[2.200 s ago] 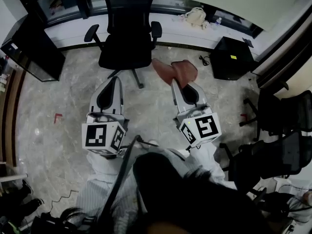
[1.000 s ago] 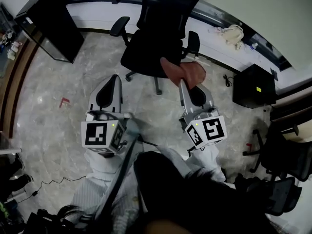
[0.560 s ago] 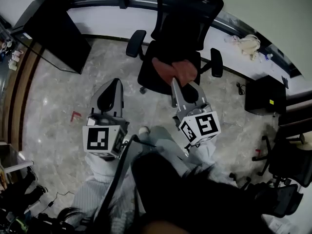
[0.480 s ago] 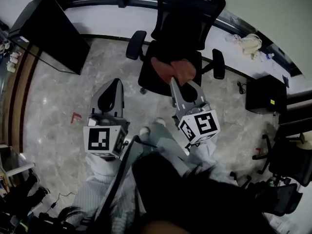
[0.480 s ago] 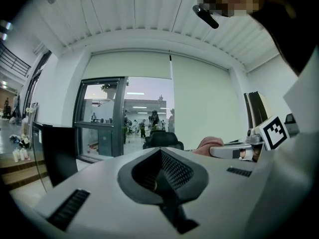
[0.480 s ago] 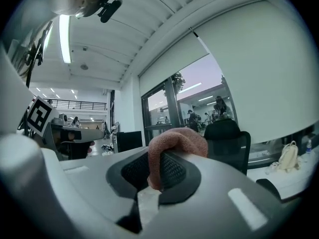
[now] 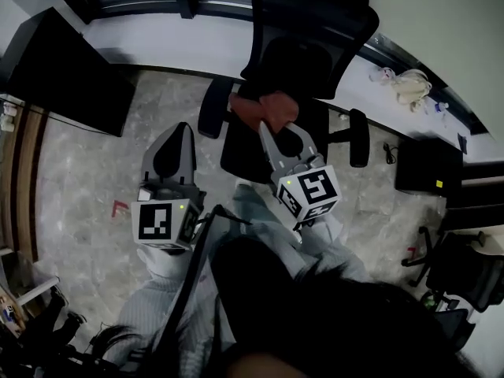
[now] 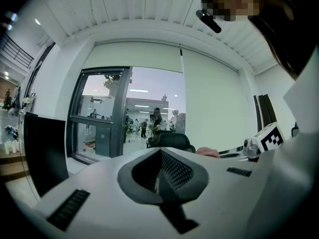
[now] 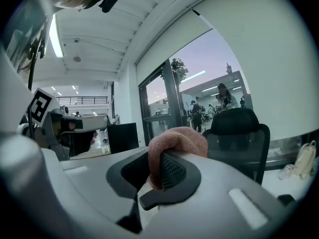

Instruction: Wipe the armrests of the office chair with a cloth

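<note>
Left claw (image 7: 179,131): nearest, held low to the left of the chair; my jaws sit together with nothing between them.
Right claw (image 7: 265,130): just ahead of it, over the near part of the seat (image 7: 236,156); jaws clamped on the cloth.
Cloth (image 7: 264,107): pinkish and bunched, bulging above my right jaws; it hangs over the seat and touches neither armrest, as far as I can see.
Office chair (image 7: 311,30): black, facing me, partly hidden behind my right claw.
Left armrest (image 7: 209,116): just left of the cloth, apart from it.
Right armrest (image 7: 358,138): farther right, well apart from the cloth.
Progress: I judge that only the approach is done; no wiping has begun and both armrests are left.
Change: half a second ago the chair lay farther ahead; now it sits closer under my claws, the cloth is nearer the left armrest, and the grip is unchanged.
</note>
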{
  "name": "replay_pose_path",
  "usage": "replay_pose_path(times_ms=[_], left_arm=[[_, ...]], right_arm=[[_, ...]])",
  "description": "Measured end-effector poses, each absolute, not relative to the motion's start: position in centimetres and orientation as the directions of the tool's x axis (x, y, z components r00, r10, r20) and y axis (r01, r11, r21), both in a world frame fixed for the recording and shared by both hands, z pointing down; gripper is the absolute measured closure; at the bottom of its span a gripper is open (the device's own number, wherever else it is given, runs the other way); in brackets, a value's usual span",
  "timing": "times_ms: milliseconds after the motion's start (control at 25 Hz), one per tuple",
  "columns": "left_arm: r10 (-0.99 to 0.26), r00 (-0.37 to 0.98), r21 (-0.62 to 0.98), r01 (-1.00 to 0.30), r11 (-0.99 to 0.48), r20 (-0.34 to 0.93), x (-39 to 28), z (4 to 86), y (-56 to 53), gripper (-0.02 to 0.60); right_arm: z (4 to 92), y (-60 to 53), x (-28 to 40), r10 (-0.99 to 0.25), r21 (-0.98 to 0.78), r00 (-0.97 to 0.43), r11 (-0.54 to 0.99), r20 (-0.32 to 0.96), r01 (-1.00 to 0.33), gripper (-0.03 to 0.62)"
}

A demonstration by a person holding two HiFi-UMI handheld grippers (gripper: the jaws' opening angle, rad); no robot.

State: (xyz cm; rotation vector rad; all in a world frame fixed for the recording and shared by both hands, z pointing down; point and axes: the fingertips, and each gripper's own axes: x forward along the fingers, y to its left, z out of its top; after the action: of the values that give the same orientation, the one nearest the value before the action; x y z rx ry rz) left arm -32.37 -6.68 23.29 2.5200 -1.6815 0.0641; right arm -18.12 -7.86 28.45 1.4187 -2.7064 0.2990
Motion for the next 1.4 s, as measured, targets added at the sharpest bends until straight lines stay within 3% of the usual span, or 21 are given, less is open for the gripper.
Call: replay_pose_path(times_ms=[160,800,920,1080,1400], left_arm=[[-0.924,0.371,0.088,-0.927,-0.364,0.091,-33.9,25.3,-10.9,0.578],[-0.836,0.434,0.15,-0.901,-0.407,0.335,-34.2,36.6,-18.5,0.578],[-0.821,0.409,0.185,-0.913,-0.364,0.399,-35.9,39.4,-18.0,0.578],[-0.831,0.412,0.218,-0.91,-0.353,0.373,-35.9,39.5,-19.2,0.578],[-0.83,0.393,0.223,-0.918,-0.328,0.395,-35.9,40.0,-20.2,0.578]], right_arm=[[32.6,-12.2,-19.3,-0.797,-0.127,-0.566,0.552,0.211,-0.824,0.568],[49.6,-31.6,-24.4,-0.67,-0.271,-0.62,0.56,0.408,-0.783,0.568],[54.7,-34.1,-26.1,-0.614,-0.275,-0.594,0.538,0.52,-0.797,0.568],[60.1,-32.8,-26.9,-0.506,-0.244,-0.548,0.546,0.667,-0.801,0.568],[59.1,-22.7,-30.5,-0.295,-0.386,-0.679,0.643,0.672,-0.661,0.568]])
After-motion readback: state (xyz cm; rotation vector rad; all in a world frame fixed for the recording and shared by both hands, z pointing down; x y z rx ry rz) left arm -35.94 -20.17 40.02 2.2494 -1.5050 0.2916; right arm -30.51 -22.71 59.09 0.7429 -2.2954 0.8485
